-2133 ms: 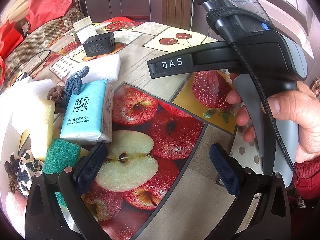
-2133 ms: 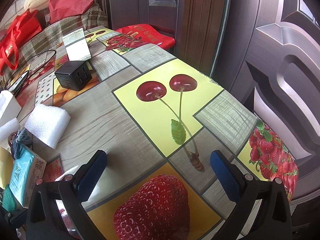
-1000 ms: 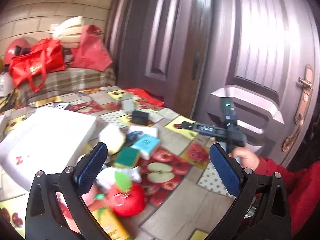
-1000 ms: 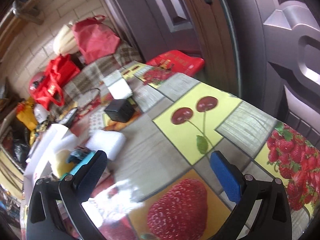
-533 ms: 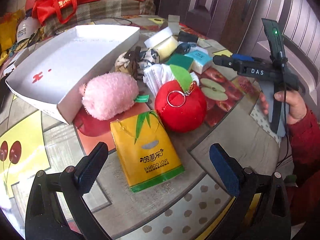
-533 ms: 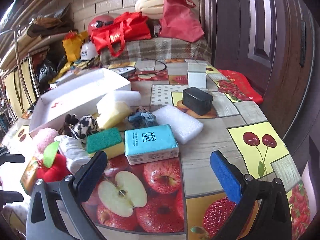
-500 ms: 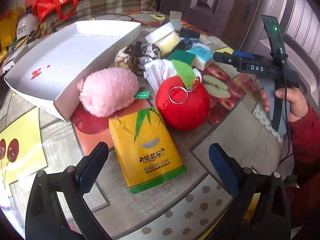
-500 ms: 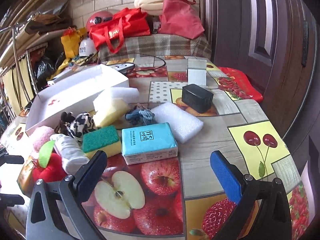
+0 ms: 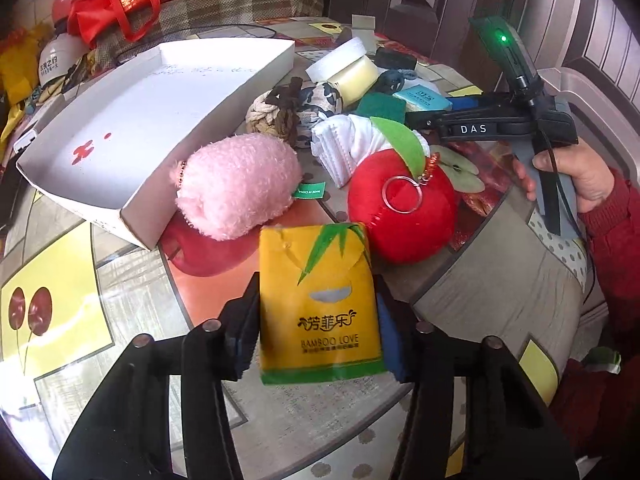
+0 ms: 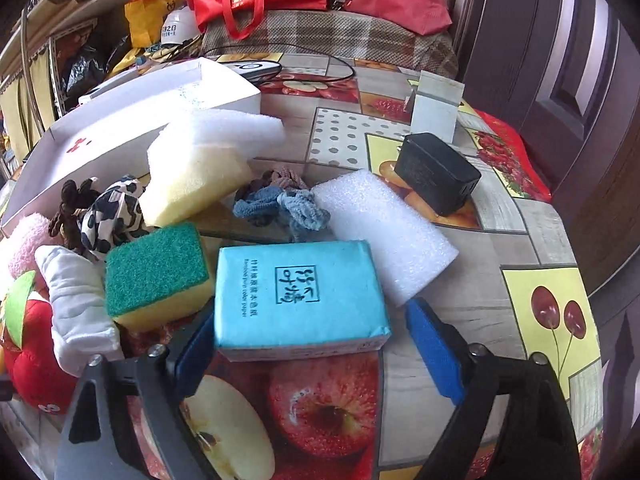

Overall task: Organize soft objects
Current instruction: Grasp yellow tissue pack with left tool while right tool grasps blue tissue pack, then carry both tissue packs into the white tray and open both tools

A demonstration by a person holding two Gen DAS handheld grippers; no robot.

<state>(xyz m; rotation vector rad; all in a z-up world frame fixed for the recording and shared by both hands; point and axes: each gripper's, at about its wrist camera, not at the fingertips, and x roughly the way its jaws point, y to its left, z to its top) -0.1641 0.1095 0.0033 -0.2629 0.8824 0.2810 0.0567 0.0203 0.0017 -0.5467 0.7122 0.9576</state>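
Left gripper [image 9: 316, 328] has its blue pads pressed on both sides of the yellow tissue pack [image 9: 318, 304], which sits upright between them at the near edge of the table [image 9: 132, 296]. Right gripper [image 10: 308, 344] is only partly closed: its left pad touches the side of the blue tissue pack [image 10: 298, 298], while the right pad stands just off the other side, so nothing is gripped there yet.

Going big to small, the left wrist view gets the whole white box [image 9: 132, 120] lying open, then the red plush apple [image 9: 400, 216] and pink plush [image 9: 240, 184] right behind the yellow pack, plus the person's right hand [image 9: 568, 172] on the other tool. None of that hand shows in the right wrist view. That one instead shows the white foam block [image 10: 384, 232] touching the blue pack's far corner, the yellow sponge [image 10: 196, 176], the green scrub sponge [image 10: 156, 276] just beside the blue pack, the black charger [image 10: 436, 172], and the blue scrunchie [image 10: 280, 206] up close.

Versus half a second ago: both grippers were wide open with nothing between the fingers. Now the left has clamped onto the yellow pack, and the right has come in low around the blue one.
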